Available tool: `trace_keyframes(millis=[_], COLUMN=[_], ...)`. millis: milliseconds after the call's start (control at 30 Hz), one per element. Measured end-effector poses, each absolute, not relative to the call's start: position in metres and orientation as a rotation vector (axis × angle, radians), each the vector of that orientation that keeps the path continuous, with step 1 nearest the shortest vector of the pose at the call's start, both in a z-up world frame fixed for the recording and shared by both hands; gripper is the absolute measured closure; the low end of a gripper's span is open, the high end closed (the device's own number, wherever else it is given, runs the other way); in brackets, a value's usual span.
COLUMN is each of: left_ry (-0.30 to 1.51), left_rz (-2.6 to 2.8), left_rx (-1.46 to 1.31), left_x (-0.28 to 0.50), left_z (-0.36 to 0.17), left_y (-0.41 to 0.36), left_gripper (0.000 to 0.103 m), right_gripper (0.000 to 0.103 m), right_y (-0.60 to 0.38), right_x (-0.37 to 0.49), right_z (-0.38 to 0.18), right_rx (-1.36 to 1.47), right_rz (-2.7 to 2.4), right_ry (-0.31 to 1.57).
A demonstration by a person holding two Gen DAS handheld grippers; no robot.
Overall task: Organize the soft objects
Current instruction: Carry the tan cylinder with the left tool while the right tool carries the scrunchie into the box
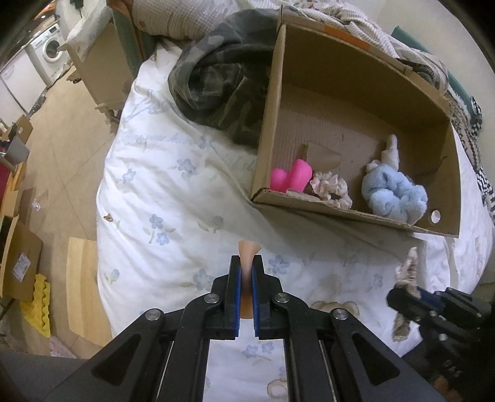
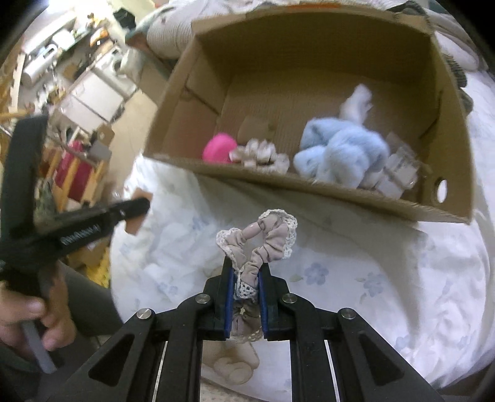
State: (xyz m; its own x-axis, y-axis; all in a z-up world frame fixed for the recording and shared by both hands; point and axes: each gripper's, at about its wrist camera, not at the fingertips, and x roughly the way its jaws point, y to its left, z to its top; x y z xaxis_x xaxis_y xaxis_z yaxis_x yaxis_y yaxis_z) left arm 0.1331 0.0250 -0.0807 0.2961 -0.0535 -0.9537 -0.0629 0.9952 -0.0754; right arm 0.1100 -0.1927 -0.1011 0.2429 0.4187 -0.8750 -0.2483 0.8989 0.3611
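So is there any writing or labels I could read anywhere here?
None is readable.
Cursive script on the bedsheet: too faint.
White print on the left tool's arm: blurred.
Sticker on a cardboard box on the floor: too small.

White flowered duvet (image 1: 161, 198) spread across the bed; camouflage jacket (image 1: 213, 77) heaped on it near the pillow (image 1: 161, 18); washing machine (image 1: 51, 49) far off on the tiled floor (image 1: 62, 123); wooden board (image 1: 83, 284) beside the bed; yellow foam tray (image 1: 41, 309) near a flat carton (image 1: 20, 266); red crate (image 2: 79, 176) among blurred clutter.
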Motion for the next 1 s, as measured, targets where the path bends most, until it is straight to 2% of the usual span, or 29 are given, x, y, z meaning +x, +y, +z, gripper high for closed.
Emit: trace_keyframes(millis=[633, 800, 1000], left_ry=[1.012, 0.963, 0.960], left_rz=[-0.112, -0.137, -0.157], left_rx=[-0.200, -0.141, -0.113], left_x=[0.142, 0.163, 0.193], left_z=[0.019, 0.036, 0.032], left_y=[0.016, 0.001, -0.009], left_gripper=[0.097, 0.097, 0.097], right_gripper=[0.088, 0.088, 0.088], right_y=[-0.239, -0.253, -0.262], right_x=[0.106, 0.122, 0.153], right_z=[-0.004, 0.002, -0.007], right_rx=[0.331, 0.332, 0.322], right_rz=[0.465, 0.443, 0.399], right_ry=[0.960, 0.930, 0.940])
